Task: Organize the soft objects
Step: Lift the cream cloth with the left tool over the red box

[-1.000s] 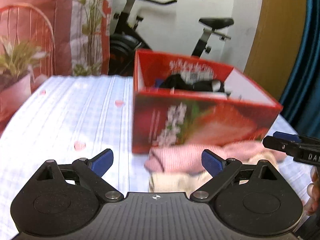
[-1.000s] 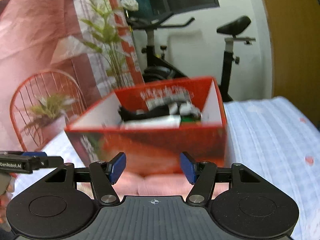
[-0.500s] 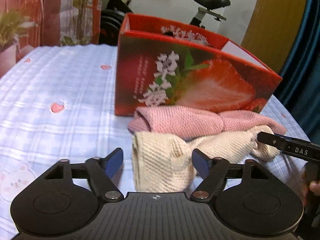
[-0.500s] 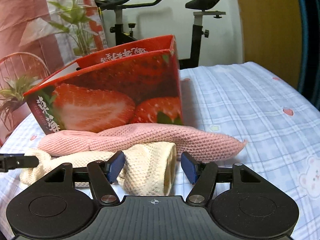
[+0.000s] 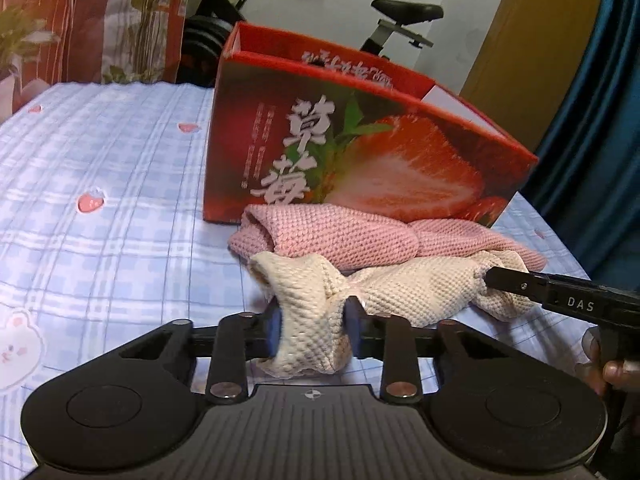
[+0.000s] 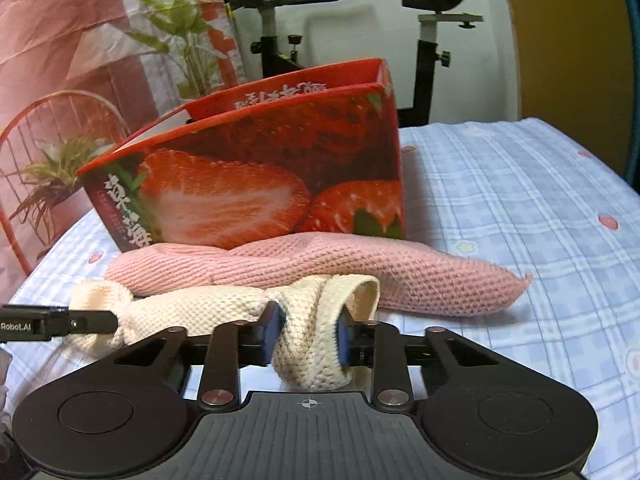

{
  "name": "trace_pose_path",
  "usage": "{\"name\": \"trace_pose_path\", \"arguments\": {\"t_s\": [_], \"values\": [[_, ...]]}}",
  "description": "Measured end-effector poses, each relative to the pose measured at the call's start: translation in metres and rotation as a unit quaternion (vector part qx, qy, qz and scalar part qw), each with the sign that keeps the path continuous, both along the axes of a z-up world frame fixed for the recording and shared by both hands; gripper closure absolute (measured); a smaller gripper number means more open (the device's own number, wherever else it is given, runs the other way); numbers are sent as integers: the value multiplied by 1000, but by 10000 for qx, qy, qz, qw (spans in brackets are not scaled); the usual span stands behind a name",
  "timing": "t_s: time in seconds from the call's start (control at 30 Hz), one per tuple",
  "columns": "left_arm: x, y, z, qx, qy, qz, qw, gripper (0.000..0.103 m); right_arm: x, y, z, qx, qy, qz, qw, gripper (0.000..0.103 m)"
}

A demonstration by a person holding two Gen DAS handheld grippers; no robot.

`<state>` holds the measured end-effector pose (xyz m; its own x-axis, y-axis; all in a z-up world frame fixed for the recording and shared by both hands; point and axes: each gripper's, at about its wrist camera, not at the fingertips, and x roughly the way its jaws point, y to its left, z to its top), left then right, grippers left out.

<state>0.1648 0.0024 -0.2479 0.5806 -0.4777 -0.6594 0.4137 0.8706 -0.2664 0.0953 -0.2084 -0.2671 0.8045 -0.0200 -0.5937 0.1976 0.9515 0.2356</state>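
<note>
Nearest, the left tool (image 5: 312, 328) has its blue pads pinched into one end of the cream knitted cloth (image 5: 400, 288), and its jaws are closing with the bunched knit between them. Likewise the right tool (image 6: 308, 334) squeezes the opposite end of that same cloth (image 6: 208, 308), jaws closing on a thick fold. In the left wrist view the right tool's black finger reaches in from the right edge and touches the cream knit, with a person's fingertips (image 5: 616, 372) showing at the lower right. The cloth lies stretched between the two tools on a bed sheet (image 5: 100, 184) (pale blue check with small strawberries and bears). Just behind it, touching it, lies a pink knitted cloth (image 5: 340, 236), rolled lengthwise. Behind that stands an open red strawberry box (image 5: 360, 152), the pink roll lying against its front wall. Farther back are an exercise bike (image 6: 432, 40), a green plant (image 6: 180, 28) and a red wire chair (image 6: 60, 120).
</note>
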Motion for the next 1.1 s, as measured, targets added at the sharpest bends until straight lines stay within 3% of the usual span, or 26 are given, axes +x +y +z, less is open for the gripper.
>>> {"name": "trace_pose_path", "arguments": {"t_s": [0.27, 0.5, 0.77, 0.83, 1.1], "values": [[-16, 5, 35, -156, -653, -82, 9977, 78, -11, 9, 32, -126, -396, 206, 9989, 83], [-14, -3, 89, -144, -1473, -393, 9882, 83, -10, 24, 80, -382, -971, 600, 9927, 88], [22, -13, 128, -358, -1734, -379, 9835, 87, 17, 22, 139, -625, -1318, 726, 9866, 92], [38, -20, 133, -351, -1735, -355, 9836, 87, 29, 16, 151, -664, -1345, 679, 9864, 97], [64, -14, 131, -456, -1533, -266, 9868, 92, 67, -2, 165, -713, -1222, 629, 9879, 97]]}}
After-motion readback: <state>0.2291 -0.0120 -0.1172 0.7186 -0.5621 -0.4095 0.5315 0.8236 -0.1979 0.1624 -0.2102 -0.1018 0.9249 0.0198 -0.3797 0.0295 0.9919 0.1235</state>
